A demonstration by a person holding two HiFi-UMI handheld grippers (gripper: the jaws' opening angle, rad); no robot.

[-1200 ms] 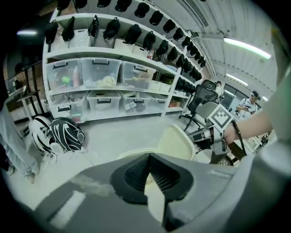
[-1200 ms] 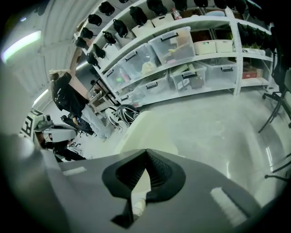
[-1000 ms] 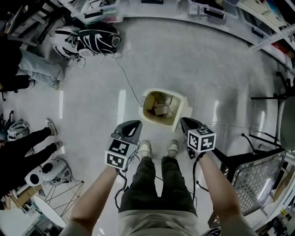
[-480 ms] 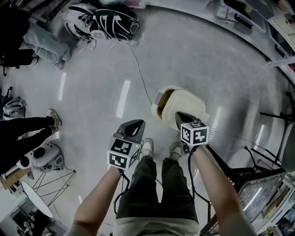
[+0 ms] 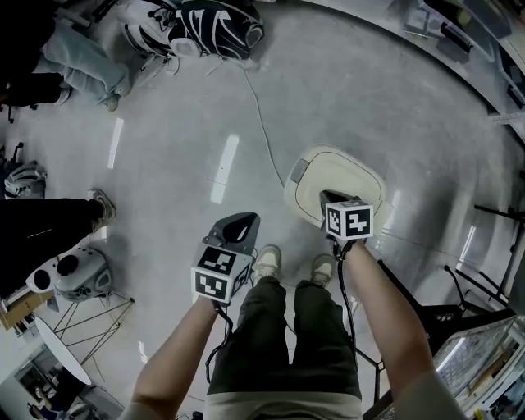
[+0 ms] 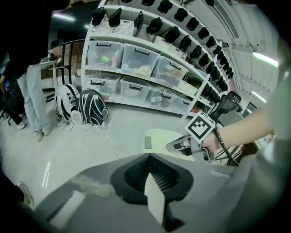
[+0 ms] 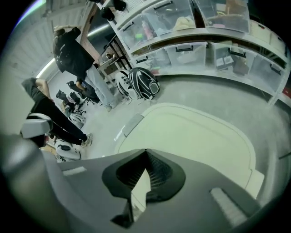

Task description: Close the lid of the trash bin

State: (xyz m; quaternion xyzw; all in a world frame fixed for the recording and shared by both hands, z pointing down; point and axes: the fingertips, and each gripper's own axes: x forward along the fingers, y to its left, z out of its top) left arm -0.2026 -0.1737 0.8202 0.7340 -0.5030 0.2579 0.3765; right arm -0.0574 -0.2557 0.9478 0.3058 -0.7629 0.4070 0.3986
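Note:
The cream trash bin [image 5: 340, 176] stands on the floor just ahead of the person's feet, its lid down flat and a grey latch tab [image 5: 299, 171] at its far-left edge. My right gripper [image 5: 330, 199] is shut and rests over the near part of the lid. In the right gripper view the lid [image 7: 195, 136] fills the space just beyond the right gripper [image 7: 145, 154]. My left gripper [image 5: 238, 221] is shut, holds nothing and hangs left of the bin, apart from it. The left gripper view shows the bin [image 6: 159, 138] and the right gripper [image 6: 176, 146] on it.
A white cable [image 5: 261, 123] runs from the bin toward black-and-white backpacks [image 5: 205, 25] at the back. People's legs [image 5: 49, 225] stand at the left, beside a white device [image 5: 74, 275]. Shelves with plastic tubs [image 6: 136, 68] line the far wall. A chair [image 5: 476, 344] stands on the right.
The lid was up with rubbish visible inside; it has swung down and now lies shut. My right gripper moved forward onto the lid. The left gripper barely moved.

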